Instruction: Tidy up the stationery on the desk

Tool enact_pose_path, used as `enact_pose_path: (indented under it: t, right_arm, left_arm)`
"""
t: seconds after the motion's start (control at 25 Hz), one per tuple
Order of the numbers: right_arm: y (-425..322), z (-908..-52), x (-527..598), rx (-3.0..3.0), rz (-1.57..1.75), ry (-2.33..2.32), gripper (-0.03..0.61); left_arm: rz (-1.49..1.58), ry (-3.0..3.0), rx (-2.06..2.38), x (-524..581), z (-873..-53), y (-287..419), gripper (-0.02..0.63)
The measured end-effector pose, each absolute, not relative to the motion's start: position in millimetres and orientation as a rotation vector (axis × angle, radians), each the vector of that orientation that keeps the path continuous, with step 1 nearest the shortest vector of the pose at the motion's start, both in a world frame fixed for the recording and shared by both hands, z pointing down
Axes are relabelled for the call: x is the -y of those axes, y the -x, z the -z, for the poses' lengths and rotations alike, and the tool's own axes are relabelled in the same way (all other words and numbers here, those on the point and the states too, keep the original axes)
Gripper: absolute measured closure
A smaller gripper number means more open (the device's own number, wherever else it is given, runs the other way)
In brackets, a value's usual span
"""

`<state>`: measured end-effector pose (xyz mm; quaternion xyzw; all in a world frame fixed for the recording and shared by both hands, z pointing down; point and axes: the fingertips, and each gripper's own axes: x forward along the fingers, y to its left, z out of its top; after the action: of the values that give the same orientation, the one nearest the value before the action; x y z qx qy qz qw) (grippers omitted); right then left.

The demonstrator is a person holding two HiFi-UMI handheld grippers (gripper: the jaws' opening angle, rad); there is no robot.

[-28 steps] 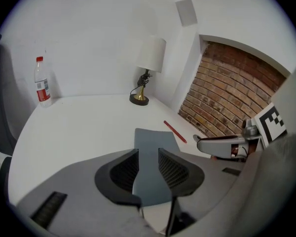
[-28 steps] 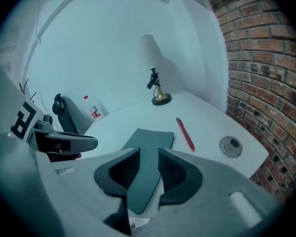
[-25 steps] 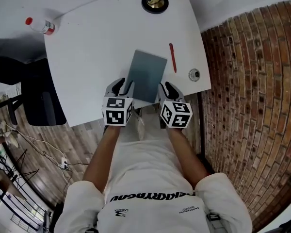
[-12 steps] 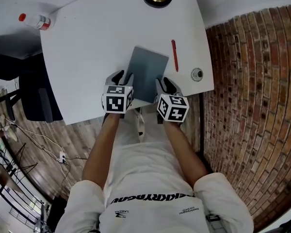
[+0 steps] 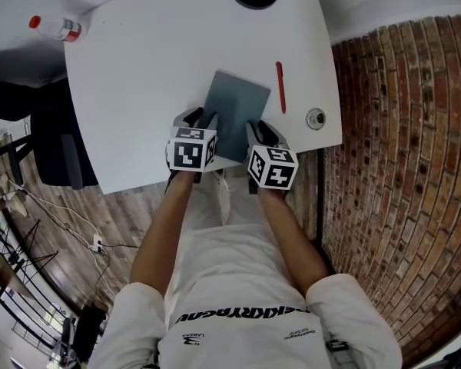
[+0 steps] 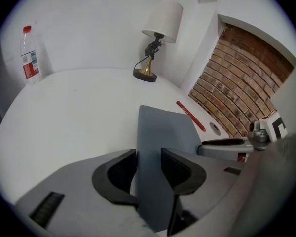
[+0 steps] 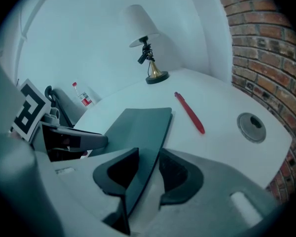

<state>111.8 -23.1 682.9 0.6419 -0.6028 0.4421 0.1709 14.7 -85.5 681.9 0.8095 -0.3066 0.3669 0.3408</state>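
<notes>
Since both grippers sit at the near edge of the desk (image 5: pixel 138 91), the next move turns on the notebook (image 5: pixel 237 108) lying straight ahead of them.

- On the left gripper (image 6: pixel 149 154) the jaws are wide and have just been opening further. The notebook's near-left part runs between them, and I see no squeeze on it.
- On the right gripper (image 7: pixel 148 154) the jaws are also wide but have just come in a little. The notebook's near-right edge is between them with a gap on each side, so it isn't clamped.
- The notebook's short near edge sits at the desk's near edge, spanning the 2 grippers. Its long axis runs near to far, with the far end leaning slightly right.
- Neither hand is nearer; there is 1 at each near corner.
- In the right gripper view the near end looks tipped on edge while the far end lies flat.
- The red pen (image 5: pixel 280 88) lies just right of the notebook's far half, parallel to it and not touching. The right gripper is nearer to it.

My read: close both, then move the notebook along that axis. An uneven grip would twist it.
</notes>
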Motion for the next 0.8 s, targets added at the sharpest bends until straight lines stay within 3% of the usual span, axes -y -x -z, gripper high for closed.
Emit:
enact_pose_path:
  t: [0.8]
  right_arm:
    - [-94, -682, 59, 1.789, -1.156, -1.654, 0.471]
  left_arm:
    - [-0.873, -1.981, 0.922, 96, -677, 15, 0.489]
